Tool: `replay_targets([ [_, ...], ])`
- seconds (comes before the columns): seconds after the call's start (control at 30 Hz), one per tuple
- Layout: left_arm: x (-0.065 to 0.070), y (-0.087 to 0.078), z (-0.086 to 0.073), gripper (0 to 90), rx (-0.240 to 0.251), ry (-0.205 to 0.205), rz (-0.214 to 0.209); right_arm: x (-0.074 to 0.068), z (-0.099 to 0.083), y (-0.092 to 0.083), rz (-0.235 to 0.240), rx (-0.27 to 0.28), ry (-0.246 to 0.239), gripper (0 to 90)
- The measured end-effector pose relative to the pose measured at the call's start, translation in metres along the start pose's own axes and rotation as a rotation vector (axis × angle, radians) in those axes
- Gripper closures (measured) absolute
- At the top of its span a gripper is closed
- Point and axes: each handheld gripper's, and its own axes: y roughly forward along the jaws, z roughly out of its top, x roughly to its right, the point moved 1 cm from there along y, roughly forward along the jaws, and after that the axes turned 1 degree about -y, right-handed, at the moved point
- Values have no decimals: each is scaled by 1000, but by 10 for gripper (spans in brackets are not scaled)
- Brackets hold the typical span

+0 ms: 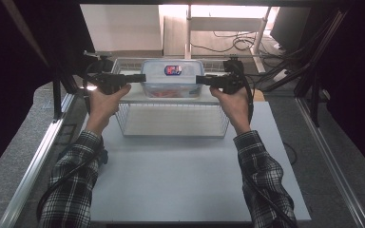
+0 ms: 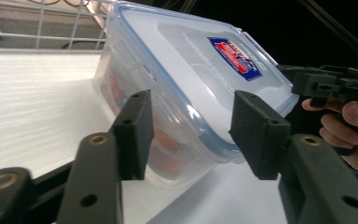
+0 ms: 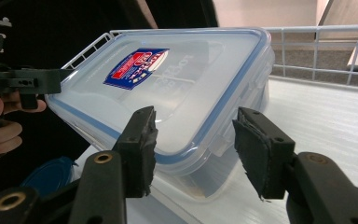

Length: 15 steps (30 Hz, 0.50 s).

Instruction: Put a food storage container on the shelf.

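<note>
Both tongs, the left gripper (image 1: 141, 77) and the right gripper (image 1: 199, 79), met the ends of the clear lidded box (image 1: 172, 77), which sat on the white shelf (image 1: 138, 95) atop the wire basket (image 1: 171, 127). To lift it well, I judged, both hands would need to squeeze evenly and rise level. Each pair of jaws stood about half apart, straddling a box end; whether the pads (image 2: 133, 133) actually pressed it, I couldn't tell.
</note>
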Motion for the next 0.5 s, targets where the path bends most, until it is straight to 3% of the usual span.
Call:
replay_targets([
  [0.5, 0, -5, -1, 543, -3, 10, 3, -7, -2, -4, -9, -13, -14, 503],
])
